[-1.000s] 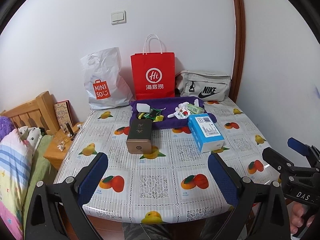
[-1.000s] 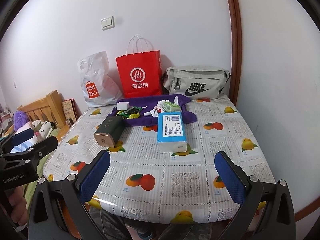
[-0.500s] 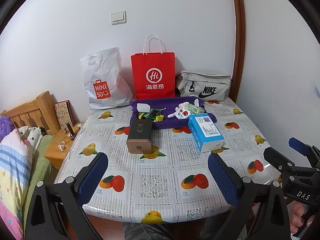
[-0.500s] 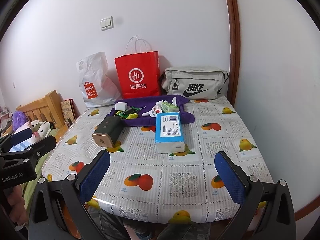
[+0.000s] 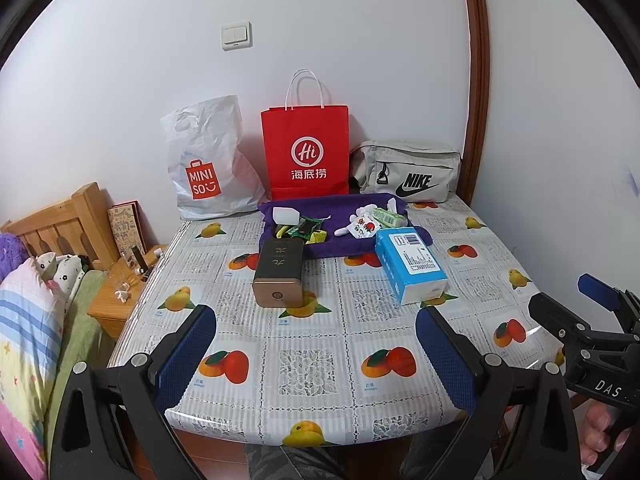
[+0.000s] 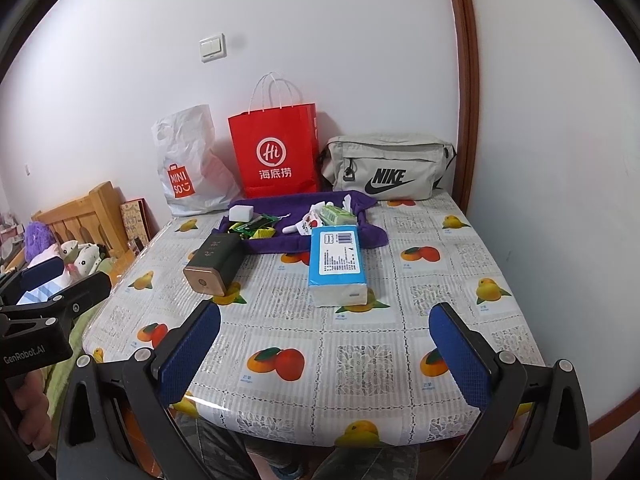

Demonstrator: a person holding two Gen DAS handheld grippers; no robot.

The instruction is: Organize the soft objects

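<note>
A purple cloth (image 5: 340, 240) (image 6: 296, 240) lies at the back of the table with small packets, a white pad and a small plush toy (image 5: 360, 226) (image 6: 308, 224) on it. A blue tissue pack (image 5: 410, 264) (image 6: 338, 264) and a dark box with a gold end (image 5: 278, 272) (image 6: 214, 262) lie in front of it. My left gripper (image 5: 316, 344) is open and empty over the table's front edge. My right gripper (image 6: 324, 340) is open and empty, also at the front edge.
A white Miniso bag (image 5: 208, 168), a red paper bag (image 5: 306, 152) and a grey Nike bag (image 5: 408, 178) stand against the back wall. A bed with plush toys (image 5: 60, 268) and a wooden nightstand (image 5: 116, 300) lie left of the fruit-print table (image 5: 304, 368).
Both grippers have drifted slightly; the right wrist view shifted a little so objects sit further left. Nothing was grasped or moved on the table.
</note>
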